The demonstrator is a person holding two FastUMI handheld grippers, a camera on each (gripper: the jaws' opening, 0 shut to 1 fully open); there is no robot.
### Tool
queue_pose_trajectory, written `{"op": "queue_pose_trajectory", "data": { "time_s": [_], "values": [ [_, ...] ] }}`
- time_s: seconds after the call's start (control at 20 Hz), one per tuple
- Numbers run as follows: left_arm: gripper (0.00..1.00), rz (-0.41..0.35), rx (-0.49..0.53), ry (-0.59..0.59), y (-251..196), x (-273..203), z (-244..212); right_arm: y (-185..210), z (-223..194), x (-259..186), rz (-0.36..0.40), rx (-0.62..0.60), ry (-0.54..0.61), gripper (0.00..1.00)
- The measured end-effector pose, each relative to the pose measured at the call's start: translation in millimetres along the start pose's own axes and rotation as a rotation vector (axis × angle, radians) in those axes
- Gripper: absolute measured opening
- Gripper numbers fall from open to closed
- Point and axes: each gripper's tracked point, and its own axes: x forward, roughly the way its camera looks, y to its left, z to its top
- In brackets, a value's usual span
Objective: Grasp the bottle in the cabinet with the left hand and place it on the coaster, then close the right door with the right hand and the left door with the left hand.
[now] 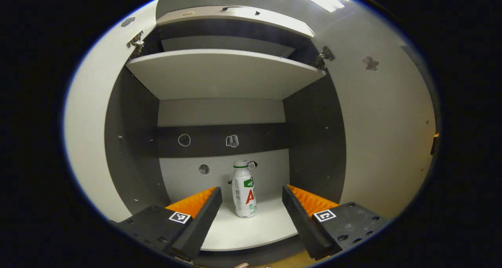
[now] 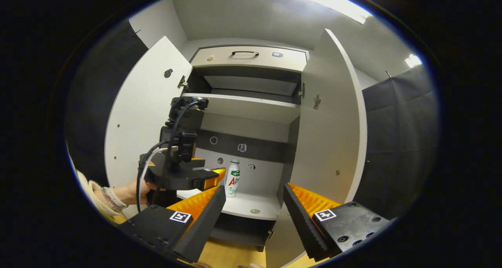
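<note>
A small white bottle (image 1: 244, 189) with a green and red label stands upright on the cabinet's lower shelf (image 1: 251, 230), near the back wall. My left gripper (image 1: 251, 209) is open in front of it, fingers apart on either side, not touching. In the right gripper view the bottle (image 2: 233, 178) stands just beyond the left gripper (image 2: 213, 174), which a hand (image 2: 131, 191) holds at the cabinet mouth. My right gripper (image 2: 254, 209) is open and holds nothing, farther back from the cabinet. Both doors stand open: left door (image 2: 145, 115), right door (image 2: 333, 134).
An upper shelf (image 1: 223, 73) runs above the bottle, and a drawer front with a handle (image 2: 245, 56) sits at the cabinet's top. Hinges (image 1: 135, 40) stick out at the door edges. A wooden surface (image 2: 231, 256) lies below the cabinet.
</note>
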Motion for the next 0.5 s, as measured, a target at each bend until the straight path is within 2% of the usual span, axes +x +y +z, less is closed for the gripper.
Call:
{"op": "queue_pose_trajectory", "data": {
  "time_s": [0.25,0.5],
  "values": [
    [0.98,0.006,-0.019,0.020,8,66,-38,-5,-18,32,0.034,0.015,0.022,0.98],
    [0.98,0.023,0.035,0.032,15,104,-55,-7,-38,52,0.054,0.010,0.057,0.98]
  ]
}}
